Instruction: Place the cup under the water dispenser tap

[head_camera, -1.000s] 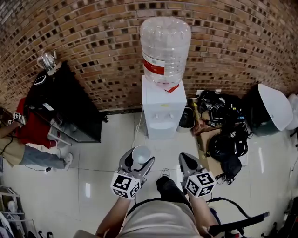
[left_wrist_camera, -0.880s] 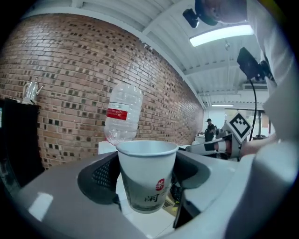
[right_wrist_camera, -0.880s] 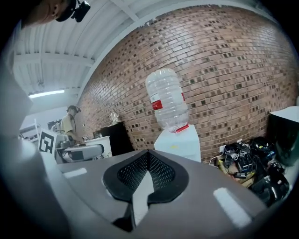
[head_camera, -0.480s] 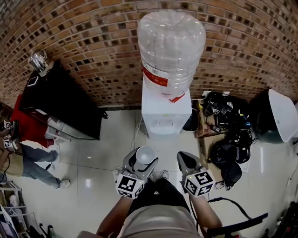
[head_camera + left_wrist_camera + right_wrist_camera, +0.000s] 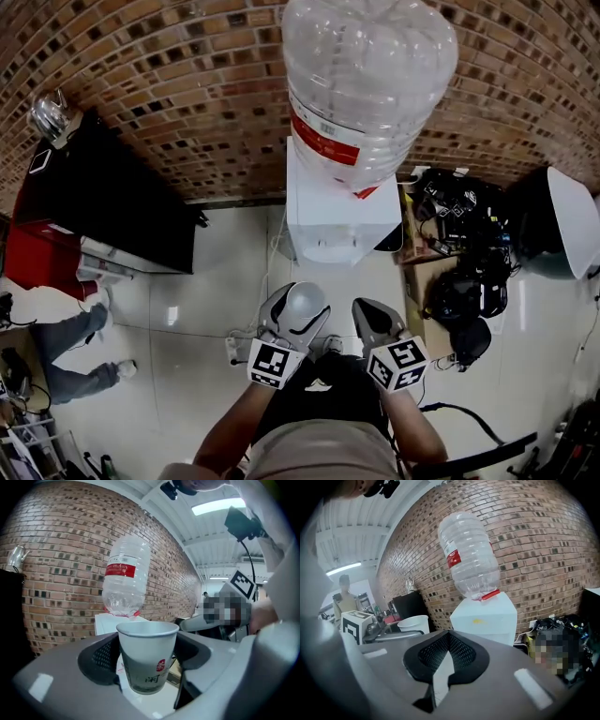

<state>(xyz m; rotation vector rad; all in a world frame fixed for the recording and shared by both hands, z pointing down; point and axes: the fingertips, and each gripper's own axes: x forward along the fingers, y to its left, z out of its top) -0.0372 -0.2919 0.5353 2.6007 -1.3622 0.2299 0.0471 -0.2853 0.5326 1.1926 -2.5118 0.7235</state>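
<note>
A white paper cup (image 5: 307,300) with red and grey print stands upright between the jaws of my left gripper (image 5: 300,314), which is shut on it; the left gripper view shows the cup (image 5: 147,656) pressed by both pads. The white water dispenser (image 5: 337,202) stands against the brick wall ahead, under a large clear bottle (image 5: 366,75). Its tap recess (image 5: 328,251) faces me, a little beyond the cup. My right gripper (image 5: 366,314) is beside the left one, shut and empty. In the right gripper view its jaws (image 5: 448,637) meet at the tips, with the dispenser (image 5: 487,618) beyond.
A black cabinet (image 5: 103,206) stands left of the dispenser. Black bags and cables (image 5: 459,272) lie on the floor to its right, beside a white rounded object (image 5: 572,225). A person's legs (image 5: 66,347) show at the far left. A power strip (image 5: 234,349) lies on the tiles.
Both grippers have moved forward toward the dispenser and lower, with the cup still held in the left. The bottle now looms larger in the head view.
</note>
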